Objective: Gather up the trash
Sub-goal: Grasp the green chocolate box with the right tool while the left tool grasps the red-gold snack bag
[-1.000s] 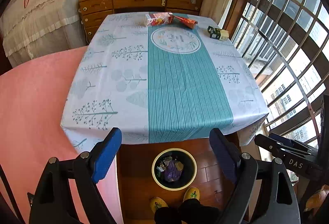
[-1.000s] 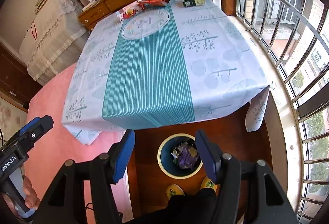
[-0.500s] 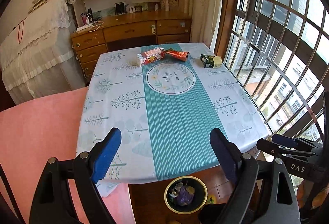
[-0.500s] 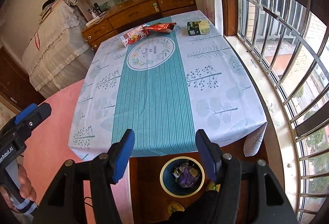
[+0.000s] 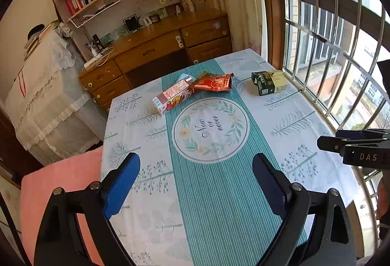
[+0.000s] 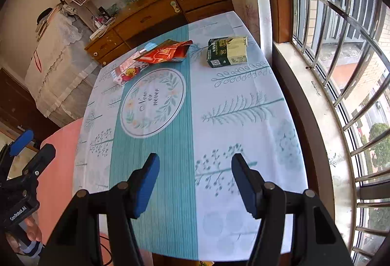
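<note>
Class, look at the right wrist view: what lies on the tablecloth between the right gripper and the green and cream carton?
Nothing: between the right gripper and the carton only bare tablecloth shows, in the right wrist view.

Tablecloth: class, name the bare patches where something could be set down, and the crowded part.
Free: the teal striped runner below the round wreath print, and both white leaf-print sides. Crowded: the far edge, holding a pink carton, red foil packet and green-and-cream carton.

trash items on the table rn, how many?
3, all at the far end: red-and-white carton left of centre, red foil pouch overlapping its far end, green-and-yellow carton apart on the window side. Something under the pouch could be hidden.
</note>
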Demonstrator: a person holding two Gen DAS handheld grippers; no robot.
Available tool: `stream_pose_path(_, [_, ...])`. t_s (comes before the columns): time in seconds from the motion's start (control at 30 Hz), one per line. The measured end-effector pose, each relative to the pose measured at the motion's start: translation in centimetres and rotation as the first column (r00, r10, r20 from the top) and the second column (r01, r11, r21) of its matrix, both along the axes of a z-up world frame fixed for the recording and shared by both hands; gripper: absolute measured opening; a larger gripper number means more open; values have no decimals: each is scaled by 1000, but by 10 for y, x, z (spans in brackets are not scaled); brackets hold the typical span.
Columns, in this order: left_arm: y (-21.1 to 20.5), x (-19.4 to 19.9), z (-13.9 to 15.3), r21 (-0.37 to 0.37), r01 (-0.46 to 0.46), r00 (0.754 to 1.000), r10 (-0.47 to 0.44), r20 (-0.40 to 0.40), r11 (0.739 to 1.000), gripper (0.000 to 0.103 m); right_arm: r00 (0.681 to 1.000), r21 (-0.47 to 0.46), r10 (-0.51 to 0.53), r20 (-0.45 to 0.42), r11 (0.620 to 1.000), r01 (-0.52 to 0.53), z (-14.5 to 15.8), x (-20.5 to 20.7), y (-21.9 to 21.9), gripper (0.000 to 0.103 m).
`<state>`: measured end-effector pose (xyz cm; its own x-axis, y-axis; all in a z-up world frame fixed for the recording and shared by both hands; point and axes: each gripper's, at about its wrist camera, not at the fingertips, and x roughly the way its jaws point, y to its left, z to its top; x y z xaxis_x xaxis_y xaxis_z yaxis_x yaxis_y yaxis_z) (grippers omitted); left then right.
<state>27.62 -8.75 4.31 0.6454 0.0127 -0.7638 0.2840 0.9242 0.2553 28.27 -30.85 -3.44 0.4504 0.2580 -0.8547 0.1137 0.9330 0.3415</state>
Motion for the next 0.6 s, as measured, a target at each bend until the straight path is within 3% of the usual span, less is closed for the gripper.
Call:
stream_pose_path(0.2, [-73,115,-44,180,44,998,-33,-62,983,92,998,51,62,-24,997,-60,-24,96,-48,62])
stream_pose_path(0.3, [-99,168,-71,235,45,994,-21,-104,971,92,997,69,72,-34,995,-70,-40,139,-66,61])
stream_pose_path(0.6, [-129,268,-122,228,-1,972,54,-228,974,92,993,191,45,-106,981,-25,-95,218,-99,53])
